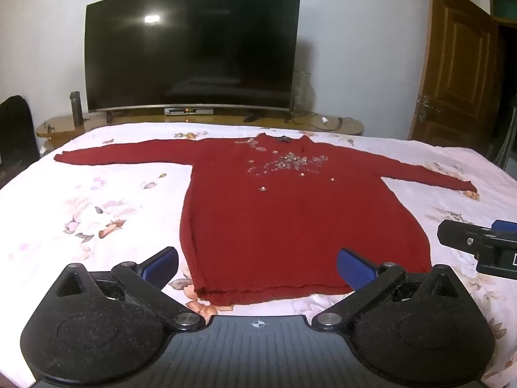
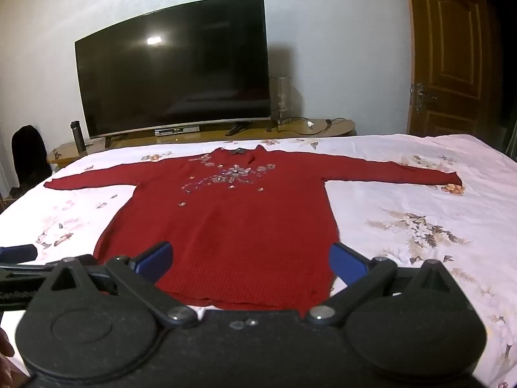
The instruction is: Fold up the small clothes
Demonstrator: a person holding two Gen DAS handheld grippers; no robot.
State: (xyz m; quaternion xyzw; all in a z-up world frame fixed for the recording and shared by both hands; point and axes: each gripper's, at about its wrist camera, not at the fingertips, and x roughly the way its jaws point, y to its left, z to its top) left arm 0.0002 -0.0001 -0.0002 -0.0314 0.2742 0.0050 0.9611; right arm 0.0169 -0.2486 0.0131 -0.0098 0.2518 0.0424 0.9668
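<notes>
Lies flat on bed (image 1: 80, 200): sweater (image 1: 290, 213), hem just ahead of both jaws, long axis running away toward collar. Spread wide and empty, left gripper (image 1: 257, 263) near left hem corner, right gripper (image 2: 250, 260) near right corner.

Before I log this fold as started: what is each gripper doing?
Left gripper: open, holding nothing, above the sweater hem.
Right gripper: open, holding nothing.
</notes>
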